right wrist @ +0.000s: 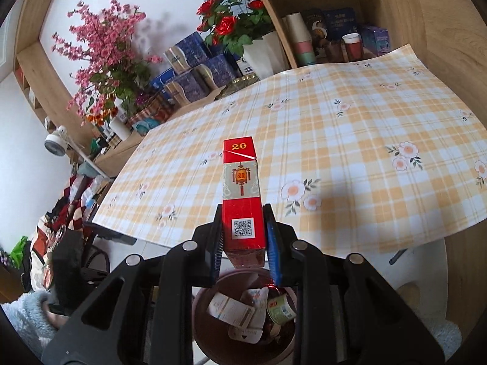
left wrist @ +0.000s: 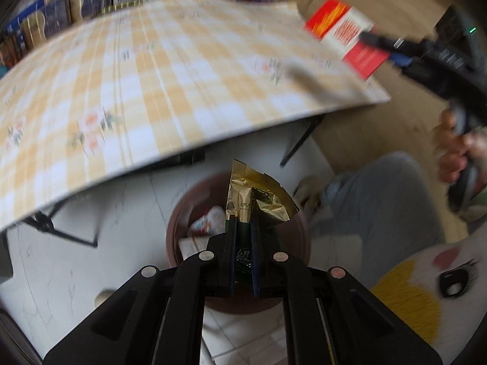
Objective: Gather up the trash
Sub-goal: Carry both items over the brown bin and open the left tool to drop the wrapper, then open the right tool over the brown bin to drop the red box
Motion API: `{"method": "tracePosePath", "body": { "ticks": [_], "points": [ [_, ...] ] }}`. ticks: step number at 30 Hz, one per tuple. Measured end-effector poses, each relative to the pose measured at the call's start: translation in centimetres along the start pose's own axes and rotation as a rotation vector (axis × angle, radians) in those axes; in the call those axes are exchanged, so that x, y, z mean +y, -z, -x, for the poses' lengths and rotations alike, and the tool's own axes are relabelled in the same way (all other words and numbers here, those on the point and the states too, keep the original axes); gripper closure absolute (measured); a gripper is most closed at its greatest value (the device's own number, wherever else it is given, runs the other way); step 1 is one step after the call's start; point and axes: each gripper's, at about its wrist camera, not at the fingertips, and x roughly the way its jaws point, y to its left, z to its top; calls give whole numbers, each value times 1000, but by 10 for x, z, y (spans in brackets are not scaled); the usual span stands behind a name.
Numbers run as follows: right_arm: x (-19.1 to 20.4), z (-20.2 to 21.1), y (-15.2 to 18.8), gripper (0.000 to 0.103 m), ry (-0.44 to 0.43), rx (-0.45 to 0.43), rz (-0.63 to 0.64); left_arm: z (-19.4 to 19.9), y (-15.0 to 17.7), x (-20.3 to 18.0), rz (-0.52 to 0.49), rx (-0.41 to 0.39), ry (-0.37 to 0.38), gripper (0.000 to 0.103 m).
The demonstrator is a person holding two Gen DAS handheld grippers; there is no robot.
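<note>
L claw [left wrist: 243,222] clamps gold wrapper [left wrist: 258,194], angled down over bin [left wrist: 173,231].

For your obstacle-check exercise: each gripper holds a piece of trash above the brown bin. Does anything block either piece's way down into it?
Nothing visible does. The left gripper holds the gold wrapper over the open brown bin. The right gripper holds the red box just above the bin's mouth; the table edge lies beyond.

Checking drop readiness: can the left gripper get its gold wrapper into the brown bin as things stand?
Probably yes: the left gripper, shut on the gold wrapper, hangs over the brown bin, nothing between.
</note>
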Motion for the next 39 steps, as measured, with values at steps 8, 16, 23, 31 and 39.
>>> {"method": "tracePosePath", "body": {
  "ticks": [8, 16, 23, 31, 39],
  "points": [
    [4, -1, 10, 76, -2, 30, 9, -51, 11, 12, 38, 103, 9, 94],
    [6, -6, 20, 76, -16, 70, 17, -40, 1, 15, 89, 26, 9, 42],
    [20, -19, 40, 76, -58, 166, 51, 31, -7, 24, 155, -204, -142, 11],
    [43, -53, 73, 76, -82, 357, 133, 90, -1, 55, 312, -356, -253, 6],
    [40, -98, 92, 76, -48, 495, 122, 115, 9, 68, 366, -420, -338, 6]
  ]
}}
